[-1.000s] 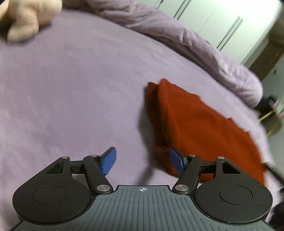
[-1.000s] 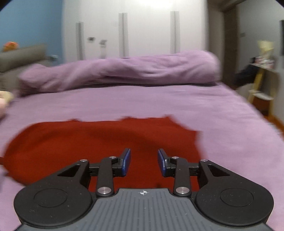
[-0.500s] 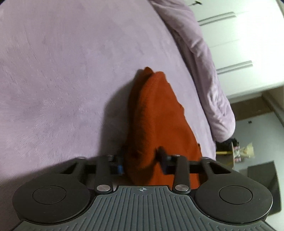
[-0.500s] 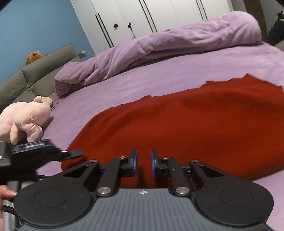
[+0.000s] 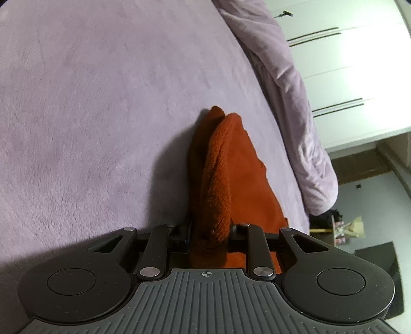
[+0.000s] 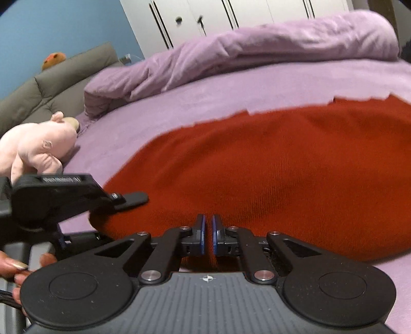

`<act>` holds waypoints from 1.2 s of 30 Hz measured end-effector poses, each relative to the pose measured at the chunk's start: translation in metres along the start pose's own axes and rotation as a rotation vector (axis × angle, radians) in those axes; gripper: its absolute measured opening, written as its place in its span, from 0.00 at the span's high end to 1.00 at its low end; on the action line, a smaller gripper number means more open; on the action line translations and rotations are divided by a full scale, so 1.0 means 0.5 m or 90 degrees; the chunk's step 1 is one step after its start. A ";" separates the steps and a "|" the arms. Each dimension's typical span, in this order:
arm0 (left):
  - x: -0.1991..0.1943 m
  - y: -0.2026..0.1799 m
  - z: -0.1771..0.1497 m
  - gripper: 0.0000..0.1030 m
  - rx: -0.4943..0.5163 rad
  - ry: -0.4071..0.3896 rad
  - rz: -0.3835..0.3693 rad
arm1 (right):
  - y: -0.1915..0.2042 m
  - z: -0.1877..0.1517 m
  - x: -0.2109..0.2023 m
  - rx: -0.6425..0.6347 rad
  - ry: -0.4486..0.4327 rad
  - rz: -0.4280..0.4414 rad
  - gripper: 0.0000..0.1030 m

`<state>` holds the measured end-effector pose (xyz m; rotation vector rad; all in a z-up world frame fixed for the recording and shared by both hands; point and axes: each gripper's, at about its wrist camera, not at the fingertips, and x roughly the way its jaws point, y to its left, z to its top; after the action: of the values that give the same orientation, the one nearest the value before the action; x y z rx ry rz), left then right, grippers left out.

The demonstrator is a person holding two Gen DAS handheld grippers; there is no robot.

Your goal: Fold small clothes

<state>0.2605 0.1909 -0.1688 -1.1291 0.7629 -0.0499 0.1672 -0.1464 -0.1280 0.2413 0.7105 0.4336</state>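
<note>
Two tongs, one red garment. Left tongs [image 5: 209, 231] pinching a bunched fold of the red sweater [image 5: 223, 185]; knit cloth fills the gap between the two fingers and rises as a ridge ahead of them. Right tongs [image 6: 208, 235] nearly pressed together, blue pads [image 6: 203, 233] with only a thin slit between, red cloth in that slit, so pinching the near edge of the same sweater [image 6: 282, 167]. In the right wrist view the left tongs [image 6: 120, 199] show at the sweater's left end, one finger lying on the cloth, with the person's left hand [image 6: 15, 267] at the frame's left edge.

The one sweater lies spread across the purple bed [image 6: 179, 100], near its front edge, wide side to side. One pink plush pig [image 6: 38, 146] sits on the bed toward the left, apart from the sweater. One rolled purple duvet [image 6: 257, 51] runs along the far edge of the bed. Behind: gray headboard [image 6: 51, 90] with one orange plush [image 6: 54, 57] on top, white wardrobe [image 6: 231, 15], blue wall [image 6: 64, 25].
</note>
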 end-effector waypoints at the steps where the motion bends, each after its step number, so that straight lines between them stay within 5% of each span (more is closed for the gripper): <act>1: 0.001 -0.003 0.001 0.76 0.003 -0.001 0.003 | 0.001 0.000 -0.007 0.000 -0.014 0.000 0.95; 7: -0.003 -0.018 0.002 0.76 0.030 -0.008 0.019 | -0.005 0.011 0.012 -0.011 0.049 0.002 0.96; 15: -0.020 -0.069 -0.007 0.77 0.109 -0.030 0.038 | -0.084 0.023 -0.086 0.025 -0.038 -0.067 0.95; 19: -0.032 -0.136 -0.030 0.78 0.204 -0.044 0.058 | -0.144 0.004 -0.096 0.058 -0.007 -0.107 0.95; 28: 0.004 -0.299 -0.153 0.79 0.414 -0.035 0.040 | -0.217 -0.006 -0.178 0.137 -0.064 -0.111 0.95; 36: 0.091 -0.332 -0.276 0.78 0.535 0.012 0.091 | -0.266 -0.007 -0.210 0.154 -0.086 -0.141 0.95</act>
<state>0.2710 -0.0127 -0.0839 -0.2754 0.7291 -0.2382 0.1339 -0.3124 -0.1175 0.4118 0.6489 0.1184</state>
